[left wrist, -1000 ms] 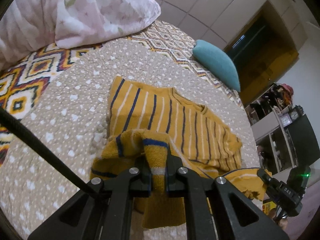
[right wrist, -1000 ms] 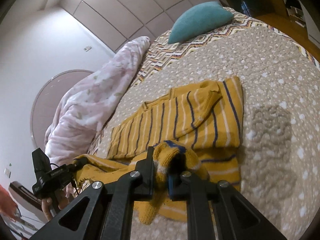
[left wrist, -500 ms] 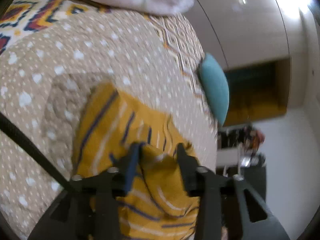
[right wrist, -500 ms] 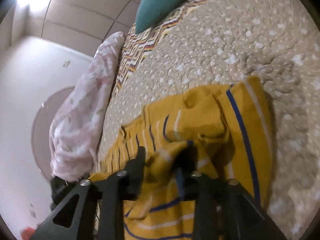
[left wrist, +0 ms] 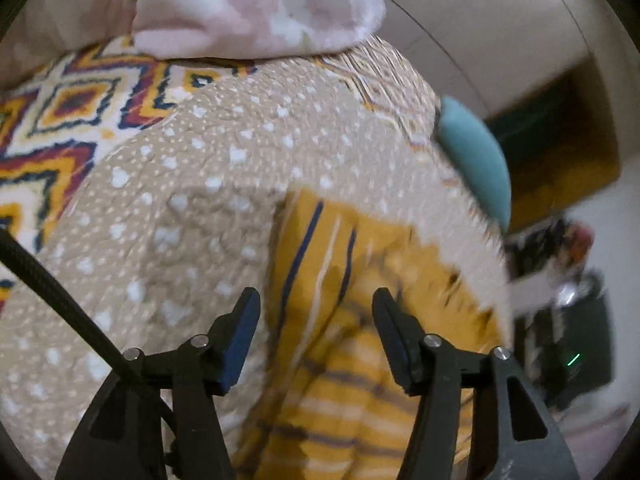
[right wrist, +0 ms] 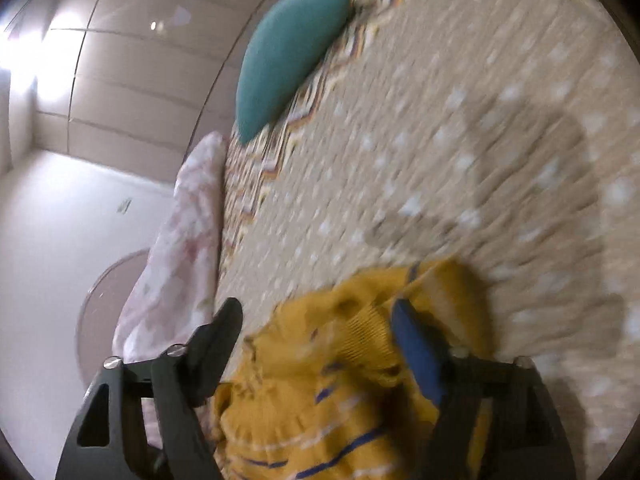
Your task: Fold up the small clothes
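Note:
A small mustard-yellow sweater point(left wrist: 352, 320) with navy and white stripes lies folded over itself on the beige dotted bedspread point(left wrist: 180, 208). My left gripper point(left wrist: 316, 304) hovers over its left edge, jaws opening, with the knit lying below the gap and free of the pads. In the right wrist view the same sweater point(right wrist: 328, 392) is bunched low in the picture. My right gripper point(right wrist: 316, 312) stands wide above it, jaws still opening, and the cloth has dropped out of them. Both views are motion-blurred.
A teal cushion point(left wrist: 476, 160) rests at the bed's far side, also the teal cushion point(right wrist: 284, 52) in the right wrist view. A pink floral duvet point(left wrist: 256, 4) is heaped along another side over a zigzag-patterned sheet point(left wrist: 60, 128). Shelves and dark furniture point(left wrist: 576, 320) stand beyond the bed.
Both grippers were shut on the sweater's lifted hem; they carried it over the body and opened, and the hem now lies on the garment. Both views swung and dipped toward the bed.

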A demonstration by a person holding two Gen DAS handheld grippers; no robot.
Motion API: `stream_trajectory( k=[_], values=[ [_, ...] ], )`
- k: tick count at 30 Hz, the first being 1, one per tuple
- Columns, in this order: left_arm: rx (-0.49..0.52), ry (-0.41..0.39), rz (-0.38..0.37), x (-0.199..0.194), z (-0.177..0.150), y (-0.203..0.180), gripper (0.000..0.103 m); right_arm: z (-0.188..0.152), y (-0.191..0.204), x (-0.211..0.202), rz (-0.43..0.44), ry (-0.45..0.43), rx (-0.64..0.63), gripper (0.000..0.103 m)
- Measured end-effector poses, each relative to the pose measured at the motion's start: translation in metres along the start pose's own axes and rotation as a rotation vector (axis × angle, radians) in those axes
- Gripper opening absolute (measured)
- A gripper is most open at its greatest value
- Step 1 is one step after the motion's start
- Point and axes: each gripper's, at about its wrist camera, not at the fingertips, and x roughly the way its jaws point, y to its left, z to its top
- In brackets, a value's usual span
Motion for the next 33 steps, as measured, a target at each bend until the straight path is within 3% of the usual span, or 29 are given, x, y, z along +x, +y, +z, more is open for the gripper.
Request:
stream_trajectory(
  k=[5, 9, 11, 12, 13, 16, 18, 21, 23, 25, 28, 30, 32, 33],
  values=[
    [0.199, 0.058, 0.034, -0.002, -0.047, -0.010, 0.068, -0.054, 0.010, -0.038, -0.184, 0.097, -0.323, 0.082],
    [0.270, 0.083, 0.101, 0.004, -0.075, -0.007, 0.067, -0.102, -0.005, -0.058, -0.198, 0.148, -0.415, 0.081],
    [0.300, 0.109, 0.164, 0.010, -0.081, -0.010, 0.035, -0.122, -0.015, -0.054, -0.200, 0.174, -0.432, 0.063],
    [0.306, 0.120, 0.181, 0.011, -0.079, -0.012, 0.012, -0.129, -0.021, -0.046, -0.198, 0.217, -0.419, 0.027],
    [0.299, 0.137, 0.180, 0.007, -0.077, -0.015, 0.008, -0.130, -0.026, -0.042, -0.200, 0.232, -0.398, 0.014],
    [0.344, 0.097, 0.213, -0.028, -0.072, -0.030, 0.008, -0.121, -0.032, -0.053, -0.168, 0.219, -0.328, 0.008],
    [0.350, 0.090, 0.195, -0.052, -0.073, -0.031, 0.007, -0.118, -0.034, -0.076, -0.176, 0.193, -0.338, 0.007],
    [0.348, 0.099, 0.174, -0.065, -0.081, -0.022, 0.007, -0.124, -0.048, -0.096, -0.176, 0.201, -0.316, 0.005],
    [0.353, 0.104, 0.205, -0.063, -0.091, -0.012, 0.009, -0.134, -0.054, -0.095, -0.205, 0.225, -0.339, 0.007],
    [0.323, 0.102, 0.236, -0.055, -0.089, -0.003, 0.013, -0.143, -0.053, -0.097, -0.230, 0.224, -0.373, 0.008],
    [0.224, 0.077, 0.216, -0.066, -0.090, 0.019, 0.024, -0.148, -0.040, -0.110, -0.260, 0.179, -0.422, 0.015],
    [0.238, -0.003, 0.245, -0.082, -0.097, 0.018, 0.024, -0.150, -0.021, -0.118, -0.298, 0.127, -0.488, 0.015],
    [0.293, -0.079, 0.235, -0.095, -0.106, 0.005, 0.035, -0.153, 0.000, -0.124, -0.315, 0.081, -0.570, 0.015],
    [0.305, -0.106, 0.215, -0.098, -0.111, 0.000, 0.045, -0.155, 0.012, -0.122, -0.301, 0.075, -0.599, 0.015]
  ],
)
